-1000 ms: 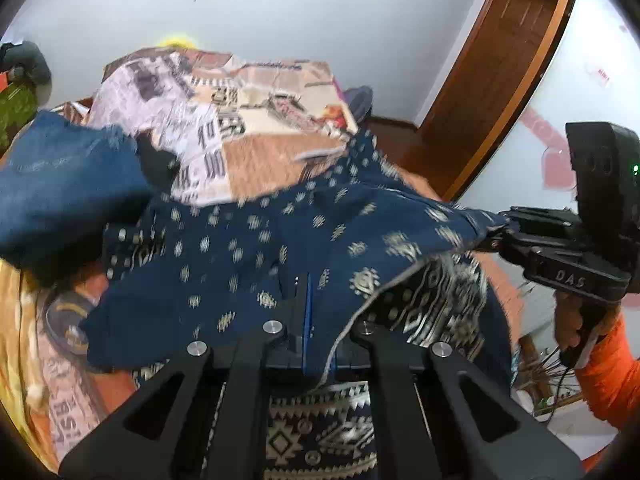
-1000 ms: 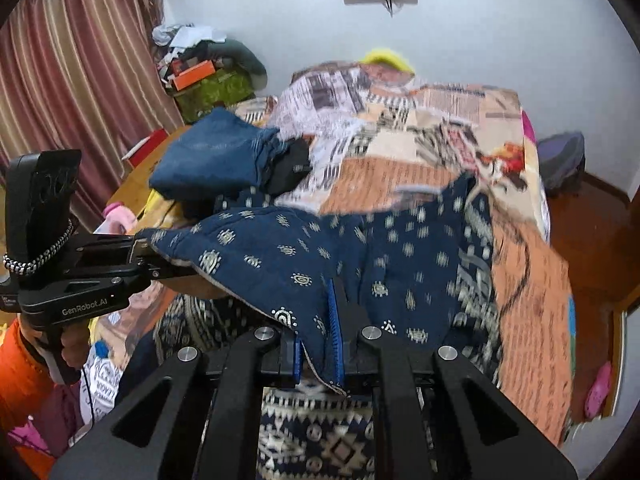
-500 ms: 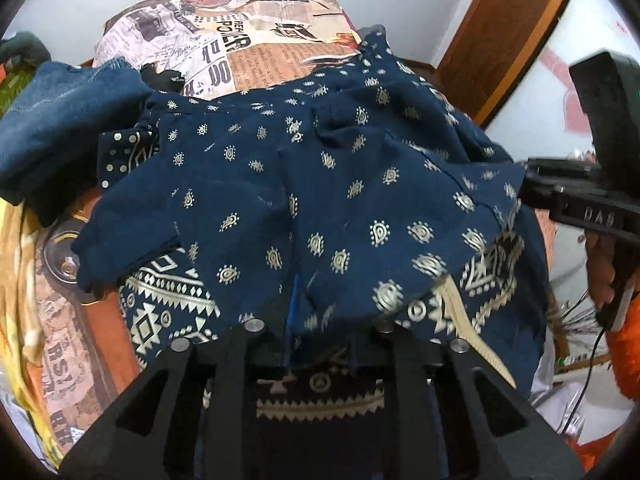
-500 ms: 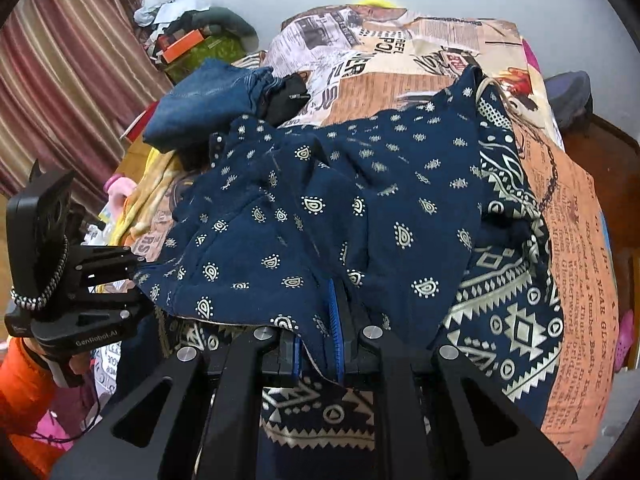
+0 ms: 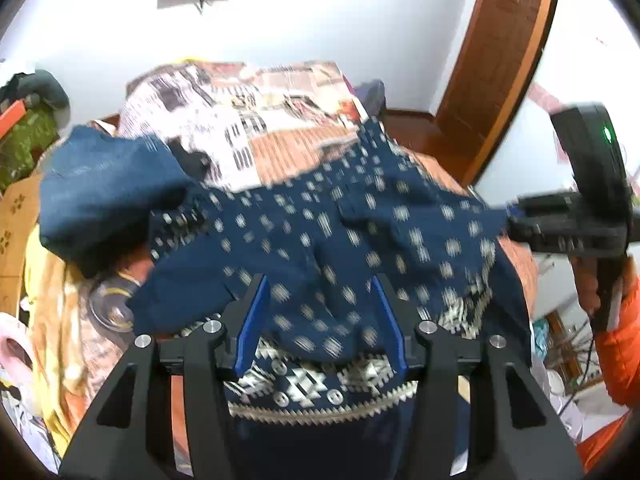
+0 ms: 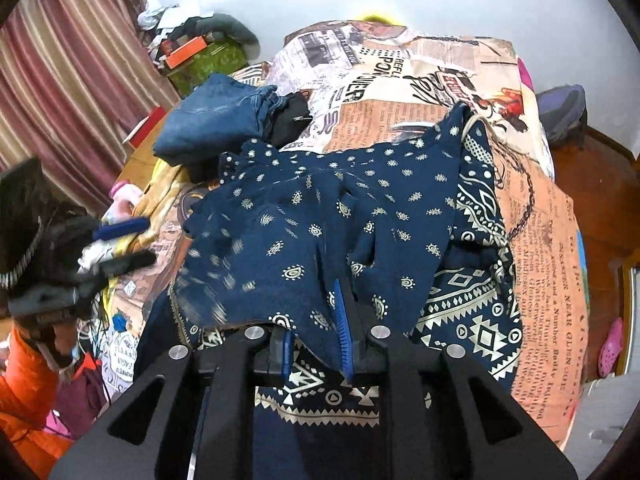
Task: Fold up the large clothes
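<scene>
A navy garment [image 6: 320, 208] with pale dots and a geometric border lies folded over itself on the bed. My left gripper [image 5: 319, 286] hovers over its near edge; its jaws are opening, with the blue pads [image 5: 252, 328] wide apart and off the cloth. From the right wrist view the left gripper [image 6: 134, 242] is beside the garment's left edge. My right gripper [image 6: 316, 332] has the garment's [image 5: 360, 240] near edge bunched between its pads, and its jaws are starting to open. In the left wrist view the cloth's corner still reaches the right gripper [image 5: 514, 218].
The bed carries a newspaper-print sheet [image 6: 400, 72]. Folded blue jeans [image 6: 216, 120] and a black item [image 6: 290, 118] lie at its far left. A curtain [image 6: 72, 80], cluttered boxes [image 6: 208, 56] and a wooden door [image 5: 496, 60] ring the bed. An orange sleeve [image 5: 616, 344] holds the right gripper.
The lifted garment edge came down onto the bed. My left gripper let go, spread its jaws and drew back. The right gripper's pads have parted slightly with cloth still between them.
</scene>
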